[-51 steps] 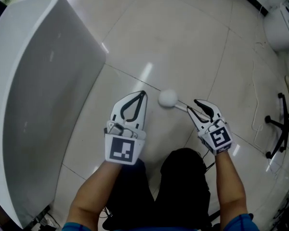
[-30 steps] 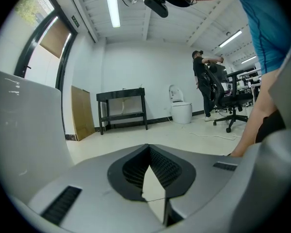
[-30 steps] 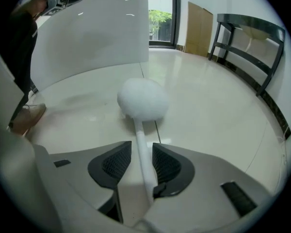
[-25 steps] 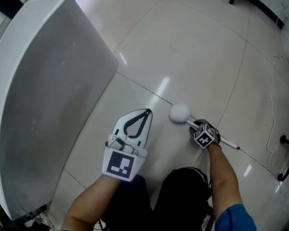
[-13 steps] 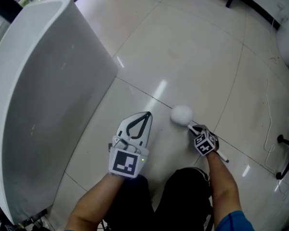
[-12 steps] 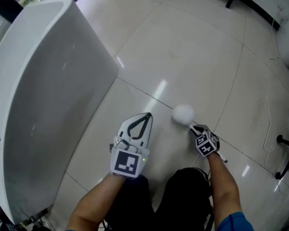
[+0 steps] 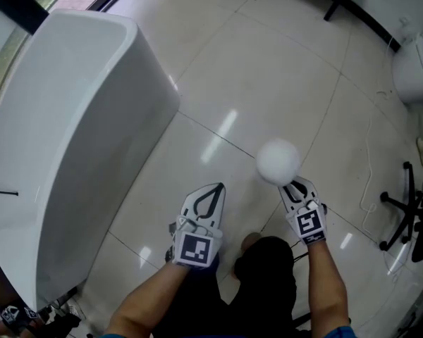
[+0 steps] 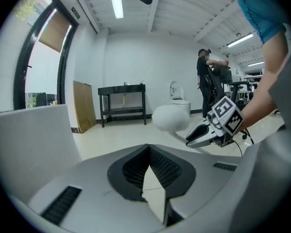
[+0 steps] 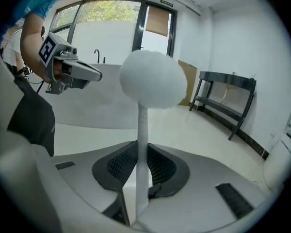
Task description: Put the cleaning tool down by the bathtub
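Observation:
The cleaning tool, a thin white stick with a round fluffy white head, is up off the floor. My right gripper is shut on its handle, having just closed on it; in the right gripper view the stick rises between the pads to the head. My left gripper hangs to the left of it, shut and empty, its jaws meeting at the tip. The white bathtub stands on the left. The left gripper view shows the tool head and the right gripper.
Pale floor tiles lie ahead. A toilet, a loose cable and a chair base are at the right. A black table stands by the far wall, with a person standing near it.
The right gripper went down to the handle on the floor, closed on it and lifted the tool, so the head now hangs well above the tiles. The left gripper rose a little.

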The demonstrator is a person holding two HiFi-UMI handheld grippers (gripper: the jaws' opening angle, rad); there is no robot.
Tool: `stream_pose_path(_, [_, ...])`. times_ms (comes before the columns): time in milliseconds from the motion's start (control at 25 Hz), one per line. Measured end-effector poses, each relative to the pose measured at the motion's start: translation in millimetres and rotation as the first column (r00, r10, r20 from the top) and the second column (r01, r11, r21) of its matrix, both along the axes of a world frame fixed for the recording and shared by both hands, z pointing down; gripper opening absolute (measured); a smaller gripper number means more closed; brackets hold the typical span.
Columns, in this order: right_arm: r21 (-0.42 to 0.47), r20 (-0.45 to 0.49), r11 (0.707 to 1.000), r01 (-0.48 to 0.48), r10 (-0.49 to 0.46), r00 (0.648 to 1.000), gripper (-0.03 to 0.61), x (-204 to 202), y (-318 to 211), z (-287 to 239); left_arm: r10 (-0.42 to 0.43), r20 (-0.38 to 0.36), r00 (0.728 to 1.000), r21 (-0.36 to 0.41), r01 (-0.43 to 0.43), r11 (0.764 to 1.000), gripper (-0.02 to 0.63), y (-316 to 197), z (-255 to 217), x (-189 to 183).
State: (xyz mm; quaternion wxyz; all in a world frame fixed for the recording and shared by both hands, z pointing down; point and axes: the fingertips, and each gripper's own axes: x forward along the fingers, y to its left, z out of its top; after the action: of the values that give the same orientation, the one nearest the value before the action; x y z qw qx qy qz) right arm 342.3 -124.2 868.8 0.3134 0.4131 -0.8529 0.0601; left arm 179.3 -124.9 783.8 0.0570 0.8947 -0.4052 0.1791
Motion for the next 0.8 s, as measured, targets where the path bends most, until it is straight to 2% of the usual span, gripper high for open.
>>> stream_pose_path(160, [0.06,0.054,0.998,-0.014,0.011,0.998,0.084,-7.8,6.5,-149.6,-0.003,-0.007,1.0,0.017,0.003,1.0,-0.002,-0.1,-119.2,3.0])
stream_pose_path(360, [0.092,0.151,0.988,-0.121,0.106,0.983,0.084,-13.2,22.0,-300.5,0.001,-0.03,1.0,0.062,0.001,0.998,-0.002,11.9,-251.6,-0.6])
stream_pose_path(600, [0.173,0.204,0.968,-0.182,0.145,0.968,0.084,-40.9,35.6,-456.1,-0.037,-0.065,0.997,0.085,0.042,0.996,-0.002,29.3,-373.4,-40.3])
stream_pose_path(800, [0.245,0.223,0.95,-0.193,0.138,0.965,0.084,-68.4,60.9,-572.6,-0.068,-0.095,0.993,0.081,0.076,0.994,-0.002,57.6,-455.9,-76.7])
